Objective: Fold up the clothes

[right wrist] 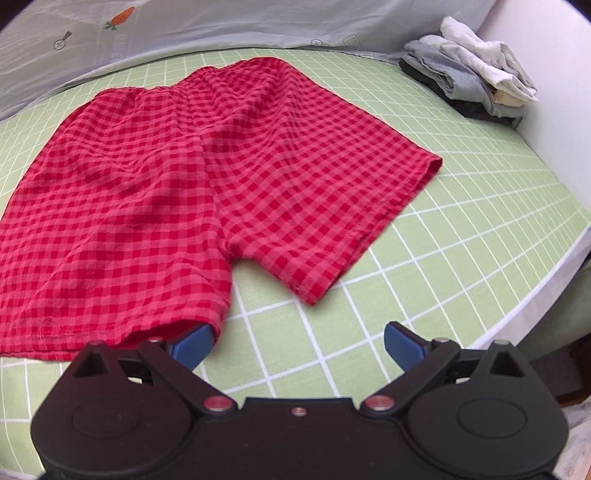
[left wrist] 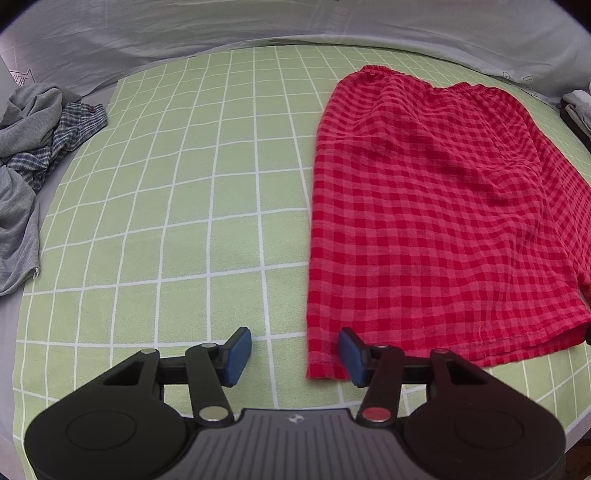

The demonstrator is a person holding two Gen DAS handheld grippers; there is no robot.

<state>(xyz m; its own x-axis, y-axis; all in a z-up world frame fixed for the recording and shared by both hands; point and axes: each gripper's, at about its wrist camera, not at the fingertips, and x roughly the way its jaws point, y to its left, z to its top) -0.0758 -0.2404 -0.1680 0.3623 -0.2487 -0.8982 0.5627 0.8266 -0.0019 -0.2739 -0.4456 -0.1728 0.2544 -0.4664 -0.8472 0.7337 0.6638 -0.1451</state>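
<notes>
Red checked shorts [left wrist: 436, 221] lie spread flat on the green grid mat [left wrist: 184, 206], waistband at the far side, legs toward me. My left gripper [left wrist: 295, 354] is open at the near left corner of the left leg hem, its right pad over the cloth edge. In the right wrist view the shorts [right wrist: 184, 184] fill the left and middle. My right gripper [right wrist: 295, 347] is open; its left pad [right wrist: 194, 345] is slipped under the hem of the left leg, its right pad over bare mat.
A pile of grey and plaid clothes [left wrist: 33, 147] lies off the mat's left edge. A stack of folded clothes [right wrist: 472, 70] sits at the far right by a white wall. A pale sheet [right wrist: 221, 22] runs along the back. The mat's right edge [right wrist: 576, 236] drops off.
</notes>
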